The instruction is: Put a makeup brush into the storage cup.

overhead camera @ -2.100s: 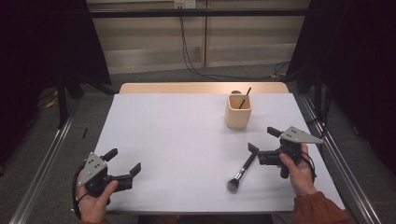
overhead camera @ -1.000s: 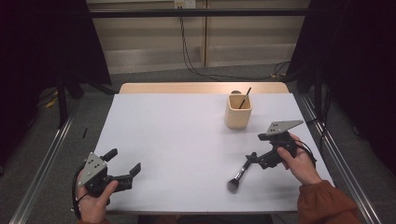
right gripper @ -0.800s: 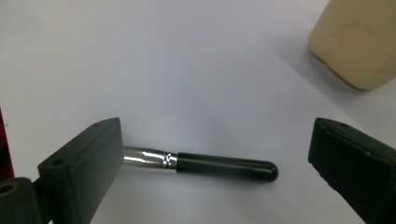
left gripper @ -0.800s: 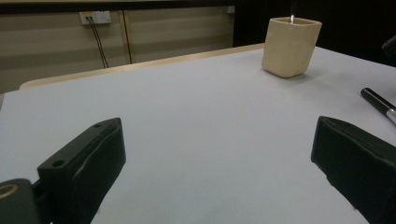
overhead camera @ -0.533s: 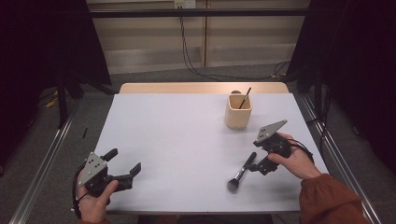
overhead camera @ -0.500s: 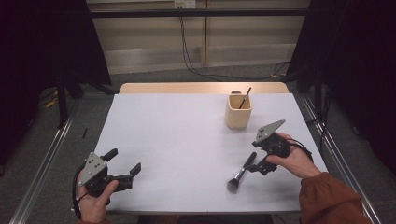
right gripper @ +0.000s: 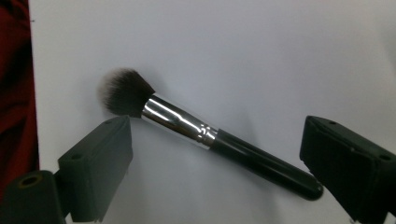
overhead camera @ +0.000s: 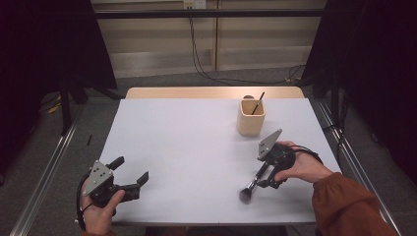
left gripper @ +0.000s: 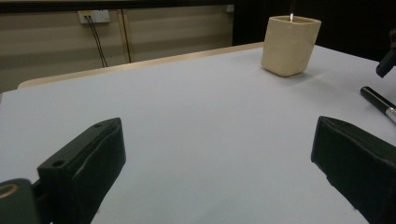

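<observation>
Black-handled, silver-ferruled makeup brush (right gripper: 201, 133): laid flat on white table (overhead camera: 196, 147), near beige cup (overhead camera: 251, 117). Right gripper (overhead camera: 264, 173): jaws spread astride handle, closing, ungrasped, positioned for pickup. Left gripper (overhead camera: 129, 173): agape, idle.

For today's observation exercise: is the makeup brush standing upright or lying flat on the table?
Lying flat. The makeup brush rests lengthwise on the white table, bristles and handle both down, between the open right gripper fingers, which do not touch it.
</observation>
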Available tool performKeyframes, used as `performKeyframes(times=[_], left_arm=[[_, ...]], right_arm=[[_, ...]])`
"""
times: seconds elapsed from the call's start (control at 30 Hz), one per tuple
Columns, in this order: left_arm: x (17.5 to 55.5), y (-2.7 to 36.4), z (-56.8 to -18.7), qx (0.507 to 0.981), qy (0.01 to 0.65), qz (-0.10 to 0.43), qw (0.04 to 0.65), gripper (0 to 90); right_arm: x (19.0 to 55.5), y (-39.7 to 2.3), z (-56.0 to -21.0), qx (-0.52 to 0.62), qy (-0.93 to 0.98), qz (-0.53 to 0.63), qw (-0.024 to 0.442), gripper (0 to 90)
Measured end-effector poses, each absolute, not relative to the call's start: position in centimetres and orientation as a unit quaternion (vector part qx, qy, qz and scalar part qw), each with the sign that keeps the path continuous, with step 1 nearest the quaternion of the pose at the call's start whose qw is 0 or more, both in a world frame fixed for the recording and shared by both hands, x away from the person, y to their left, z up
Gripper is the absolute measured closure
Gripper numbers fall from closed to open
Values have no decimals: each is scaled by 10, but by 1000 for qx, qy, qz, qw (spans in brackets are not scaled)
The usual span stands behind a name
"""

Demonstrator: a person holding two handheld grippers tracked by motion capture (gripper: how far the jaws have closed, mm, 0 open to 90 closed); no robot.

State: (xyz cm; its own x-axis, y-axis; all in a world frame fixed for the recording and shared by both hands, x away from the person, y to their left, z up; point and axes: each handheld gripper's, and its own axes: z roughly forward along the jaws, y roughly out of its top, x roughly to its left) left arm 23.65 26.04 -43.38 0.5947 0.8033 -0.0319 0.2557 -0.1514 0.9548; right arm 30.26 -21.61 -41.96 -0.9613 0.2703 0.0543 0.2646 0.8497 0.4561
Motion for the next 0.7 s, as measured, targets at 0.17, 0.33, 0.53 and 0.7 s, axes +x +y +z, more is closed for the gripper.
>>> performKeyframes(times=[0.17, 0.33, 0.53, 0.7], left_arm=[[236, 260, -434, 714, 370, 255, 536, 31], [236, 260, -434, 714, 370, 255, 536, 31], [236, 260, -434, 714, 370, 256, 536, 31], [236, 260, -434, 714, 370, 256, 536, 31]], right_arm=[[303, -211, -420, 125, 966, 224, 6, 84], [302, -205, -427, 100, 976, 193, 0, 143], [303, -202, -430, 90, 977, 191, -1, 231], [302, -199, -433, 76, 981, 181, -5, 273]])
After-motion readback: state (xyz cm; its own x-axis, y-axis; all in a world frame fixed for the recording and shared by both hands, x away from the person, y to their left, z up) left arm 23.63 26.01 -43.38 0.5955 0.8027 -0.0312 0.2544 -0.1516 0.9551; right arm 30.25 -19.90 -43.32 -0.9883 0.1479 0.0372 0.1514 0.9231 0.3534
